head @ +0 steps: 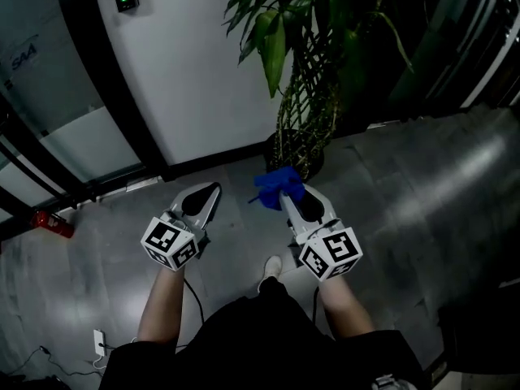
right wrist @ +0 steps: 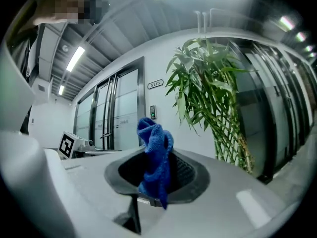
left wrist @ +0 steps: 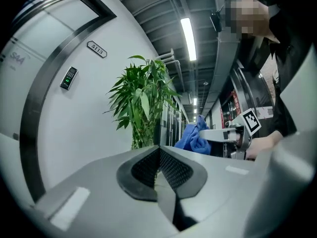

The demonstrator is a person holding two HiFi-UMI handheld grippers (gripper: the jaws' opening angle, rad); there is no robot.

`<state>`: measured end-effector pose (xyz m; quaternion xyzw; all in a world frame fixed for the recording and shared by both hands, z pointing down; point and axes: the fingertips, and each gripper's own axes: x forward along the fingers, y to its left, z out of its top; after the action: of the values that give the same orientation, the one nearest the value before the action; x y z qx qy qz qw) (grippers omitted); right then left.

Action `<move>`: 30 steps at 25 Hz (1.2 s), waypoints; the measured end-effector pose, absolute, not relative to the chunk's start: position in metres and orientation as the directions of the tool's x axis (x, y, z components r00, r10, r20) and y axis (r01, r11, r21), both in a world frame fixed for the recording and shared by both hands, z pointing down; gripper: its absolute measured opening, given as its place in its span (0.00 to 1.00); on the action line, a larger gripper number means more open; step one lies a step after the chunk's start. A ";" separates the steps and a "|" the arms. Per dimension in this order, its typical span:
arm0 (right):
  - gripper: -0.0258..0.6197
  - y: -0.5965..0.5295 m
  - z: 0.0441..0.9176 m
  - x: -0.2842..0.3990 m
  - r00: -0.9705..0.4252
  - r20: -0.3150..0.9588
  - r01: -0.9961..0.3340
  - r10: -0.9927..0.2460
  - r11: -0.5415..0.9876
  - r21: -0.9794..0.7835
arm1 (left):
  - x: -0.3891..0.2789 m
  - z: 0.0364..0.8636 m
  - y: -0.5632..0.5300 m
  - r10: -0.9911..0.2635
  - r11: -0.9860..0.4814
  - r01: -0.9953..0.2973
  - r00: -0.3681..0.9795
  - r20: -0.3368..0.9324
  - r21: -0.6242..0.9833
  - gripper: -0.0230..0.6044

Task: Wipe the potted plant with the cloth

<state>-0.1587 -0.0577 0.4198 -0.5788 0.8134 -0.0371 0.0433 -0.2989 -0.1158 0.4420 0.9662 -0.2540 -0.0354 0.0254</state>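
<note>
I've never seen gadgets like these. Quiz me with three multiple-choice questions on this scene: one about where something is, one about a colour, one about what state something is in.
1. The potted plant stands:
A) on the floor by the white wall
B) on a table
C) hanging from the ceiling

2. The cloth is:
A) red
B) white
C) blue

3. The right gripper is:
A) open and empty
B) shut on the cloth
C) shut on a leaf

Answers:
1 A: the head view shows its pot on the grey floor at the wall's foot.
2 C: it shows blue in all three views.
3 B: the right gripper view shows the cloth pinched between the jaws.
</note>
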 end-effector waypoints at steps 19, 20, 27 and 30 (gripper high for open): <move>0.20 0.045 0.392 -0.054 -0.237 -0.127 -0.968 -0.963 0.246 -0.060 | -0.223 0.412 -0.027 -0.505 -0.863 -0.501 0.857 -0.103 0.065 0.05; 0.20 0.047 0.395 -0.048 -0.230 -0.121 -0.969 -0.966 0.239 -0.065 | -0.218 0.411 -0.025 -0.506 -0.863 -0.502 0.856 -0.106 0.060 0.05; 0.20 0.053 0.417 -0.026 -0.207 -0.089 -0.973 -0.974 0.214 -0.083 | -0.208 0.415 -0.021 -0.526 -0.851 -0.524 0.843 -0.113 0.046 0.05; 0.20 0.062 0.420 -0.018 -0.199 -0.080 -0.975 -0.977 0.206 -0.089 | -0.217 0.414 -0.020 -0.547 -0.837 -0.545 0.829 -0.117 0.054 0.05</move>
<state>-0.0184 0.0618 0.4205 -0.6302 0.7741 -0.0093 0.0596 -0.2171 -0.0199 0.4145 0.9562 -0.2855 -0.0638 0.0092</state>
